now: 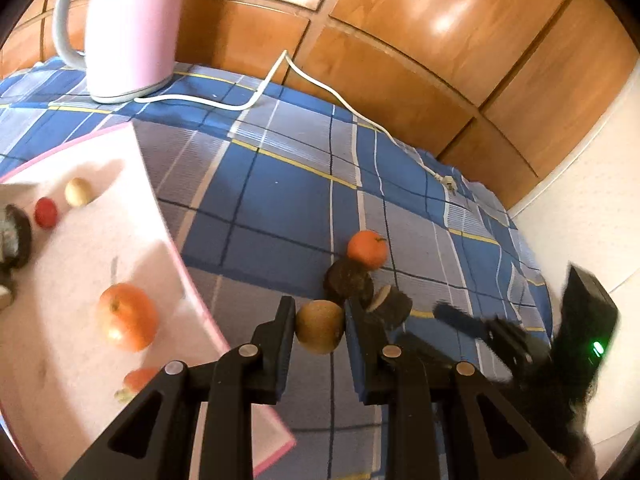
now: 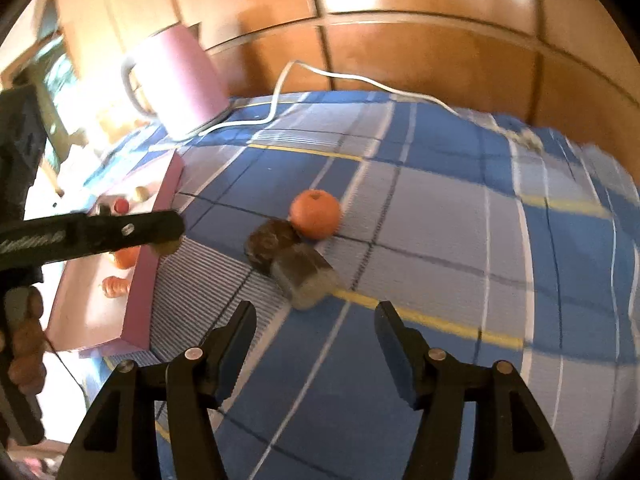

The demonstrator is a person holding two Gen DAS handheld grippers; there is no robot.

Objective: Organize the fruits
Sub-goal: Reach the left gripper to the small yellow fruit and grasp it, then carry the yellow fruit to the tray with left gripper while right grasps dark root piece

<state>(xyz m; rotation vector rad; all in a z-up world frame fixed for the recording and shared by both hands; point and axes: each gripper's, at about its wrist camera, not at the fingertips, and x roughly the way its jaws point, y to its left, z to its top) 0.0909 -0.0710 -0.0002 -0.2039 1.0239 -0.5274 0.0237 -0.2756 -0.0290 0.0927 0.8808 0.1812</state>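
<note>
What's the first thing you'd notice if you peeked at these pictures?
The left gripper pinches a small brownish-green fruit, lifted just right of the pink tray, where an orange-red apple already lies. On the blue checked cloth an orange tangerine touches two dark, rough fruits, with the right gripper open just short of them. A tall pink kettle stands at the back.

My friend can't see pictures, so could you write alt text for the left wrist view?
The left gripper clamps a small brown round fruit above a blue plaid cloth. An orange mandarin and two dark cut pieces lie just beyond it, and a pink tray holding an apple sits left, below a pink kettle.
</note>
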